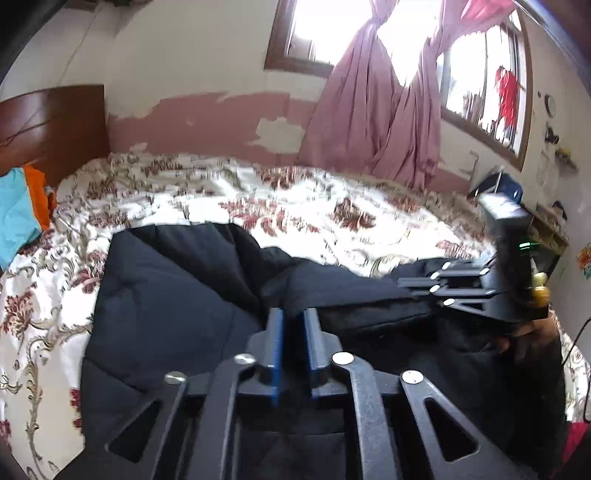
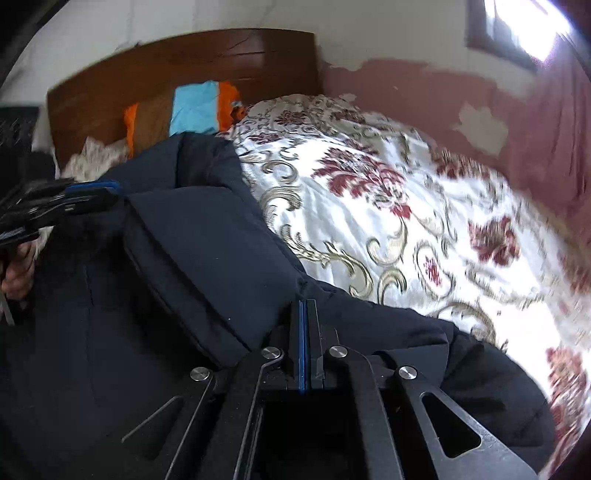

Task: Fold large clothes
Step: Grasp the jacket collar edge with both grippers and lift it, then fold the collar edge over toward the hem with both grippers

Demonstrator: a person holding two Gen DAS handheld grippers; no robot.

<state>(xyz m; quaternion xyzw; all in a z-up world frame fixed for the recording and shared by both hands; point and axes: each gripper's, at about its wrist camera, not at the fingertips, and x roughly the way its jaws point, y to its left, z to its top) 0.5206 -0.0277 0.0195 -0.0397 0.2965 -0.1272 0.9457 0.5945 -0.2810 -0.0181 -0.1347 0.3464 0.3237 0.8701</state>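
Jacket (image 2: 207,236): dark navy cloth, matt, quilted, puffy. Bedspread (image 2: 369,206): glossy floral cloth, faintly creased. Headboard (image 2: 184,62): polished brown wood. Right gripper (image 2: 306,314): matt black plastic, shiny metal screws. Wall (image 1: 207,118): pink paint, peeling, rough.

Floral-covered bed (image 1: 221,192) under bright windows (image 1: 317,29) (pink curtains (image 1: 369,122) knotted).

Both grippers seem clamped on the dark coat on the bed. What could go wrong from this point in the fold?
1. The right gripper pinches only an edge of the thick coat; the padded fabric could slip free when lifted.
2. The left gripper grips a bunched fold, so layers may drag unevenly and skew the fold.
3. The flowered bedspread lies loose and wrinkled under the coat; pulling across it could ruck it up.
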